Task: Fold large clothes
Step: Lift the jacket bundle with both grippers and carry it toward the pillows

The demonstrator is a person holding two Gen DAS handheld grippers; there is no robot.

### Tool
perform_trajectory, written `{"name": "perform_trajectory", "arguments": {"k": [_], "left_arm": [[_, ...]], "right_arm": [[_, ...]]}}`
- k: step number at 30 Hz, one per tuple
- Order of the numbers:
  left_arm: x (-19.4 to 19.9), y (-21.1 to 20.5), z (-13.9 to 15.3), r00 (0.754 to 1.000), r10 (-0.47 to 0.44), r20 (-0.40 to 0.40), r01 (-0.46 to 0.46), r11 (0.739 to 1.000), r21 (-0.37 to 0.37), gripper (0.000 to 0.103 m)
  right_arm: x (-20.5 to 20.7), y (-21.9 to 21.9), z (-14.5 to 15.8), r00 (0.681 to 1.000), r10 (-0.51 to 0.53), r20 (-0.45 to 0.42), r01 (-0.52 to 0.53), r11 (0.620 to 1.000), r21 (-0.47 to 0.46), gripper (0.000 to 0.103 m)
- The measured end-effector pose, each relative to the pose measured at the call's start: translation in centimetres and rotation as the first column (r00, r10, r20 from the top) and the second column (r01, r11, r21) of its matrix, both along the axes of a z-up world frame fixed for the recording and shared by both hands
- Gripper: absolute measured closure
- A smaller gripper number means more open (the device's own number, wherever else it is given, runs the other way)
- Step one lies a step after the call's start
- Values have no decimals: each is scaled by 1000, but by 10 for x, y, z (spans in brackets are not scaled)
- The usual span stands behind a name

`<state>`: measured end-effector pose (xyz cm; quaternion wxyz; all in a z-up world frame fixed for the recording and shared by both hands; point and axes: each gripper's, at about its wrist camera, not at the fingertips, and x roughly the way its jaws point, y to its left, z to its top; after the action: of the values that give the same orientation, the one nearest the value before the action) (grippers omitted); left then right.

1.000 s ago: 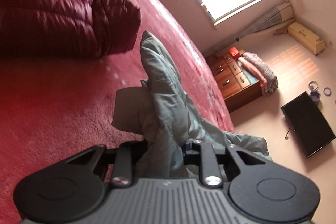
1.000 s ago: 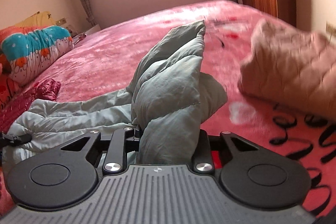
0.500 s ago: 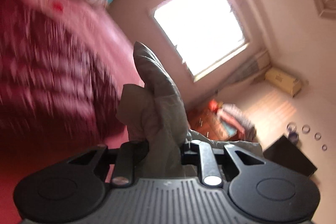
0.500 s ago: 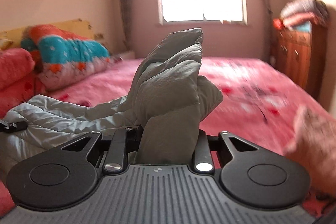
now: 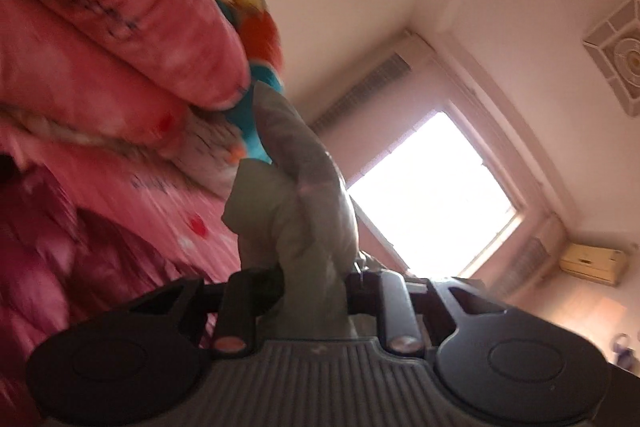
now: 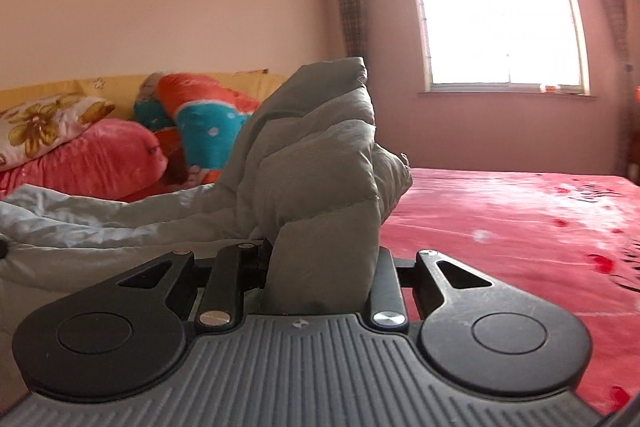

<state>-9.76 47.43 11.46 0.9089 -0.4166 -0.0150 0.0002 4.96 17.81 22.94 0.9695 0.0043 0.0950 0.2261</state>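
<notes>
A pale grey-green padded jacket point(image 6: 320, 163) is held by both grippers above a red bed point(image 6: 520, 219). My right gripper point(image 6: 320, 267) is shut on a thick bunched fold of it; the rest of the jacket trails left over the bed point(image 6: 80, 219). My left gripper point(image 5: 312, 287) is shut on another bunch of the same jacket point(image 5: 304, 195), which stands up between the jaws. The left view is tilted and blurred. The fingertips of both grippers are hidden by cloth.
Stacked pink, orange and teal quilts and a floral pillow point(image 6: 48, 123) lie at the head of the bed, also in the left wrist view point(image 5: 120, 39). A bright window point(image 6: 496, 15) is in the far wall. An air conditioner point(image 5: 592, 263) hangs by the window.
Both grippers have lifted and swung with the jacket. The left view turned from the bed and floor up toward the quilts and ceiling. The right view rose from the bed to the window wall.
</notes>
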Motion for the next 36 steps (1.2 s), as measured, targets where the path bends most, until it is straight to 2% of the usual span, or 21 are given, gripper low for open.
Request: {"name": "perform_trajectory", "arguments": {"k": [7,13,16,18,21,23,25,26,27,32,34,36], "left_arm": [[17,30,-24,993,87,-85,-87,996,2,83],[30,51,-57,972,128,-195,-137,990,-32,80],[34,52,-63,964,139,-228,-148,989,-25,74],[37,57,-67,961,142,-236,-154,987,-35,71],[37,61,-72,954,162,-254,-179,983,-48,62],[34,61,-72,944,191,-267,-209,977,-38,52],[30,59,-70,936,227,-267,-240,971,-15,46],[27,59,-67,934,243,-263,-254,967,-6,42],[25,59,-64,929,264,-258,-272,962,5,35],[12,48,-38,915,338,-222,-321,940,112,23],[7,37,-25,918,344,-199,-315,935,164,18],[7,22,-12,920,341,-194,-295,927,231,8]], "right_arm": [[63,58,-27,997,20,-69,-22,999,-23,73],[86,84,-58,993,13,-113,-25,994,-102,72],[92,95,-73,990,-6,-137,-13,990,-139,70],[100,97,-81,988,-23,-150,-2,986,-167,66],[98,91,-89,983,-47,-175,12,980,-196,51],[105,95,-90,980,-66,-186,28,979,-203,27],[108,99,-90,977,-88,-194,49,979,-195,19],[106,111,-91,976,-94,-197,56,980,-188,8],[106,108,-88,975,-104,-195,69,982,-178,1],[102,88,-66,975,-147,-168,131,986,-102,1],[84,68,-56,976,-158,-149,149,986,-73,1],[58,41,-50,976,-161,-143,156,987,-47,1]]}}
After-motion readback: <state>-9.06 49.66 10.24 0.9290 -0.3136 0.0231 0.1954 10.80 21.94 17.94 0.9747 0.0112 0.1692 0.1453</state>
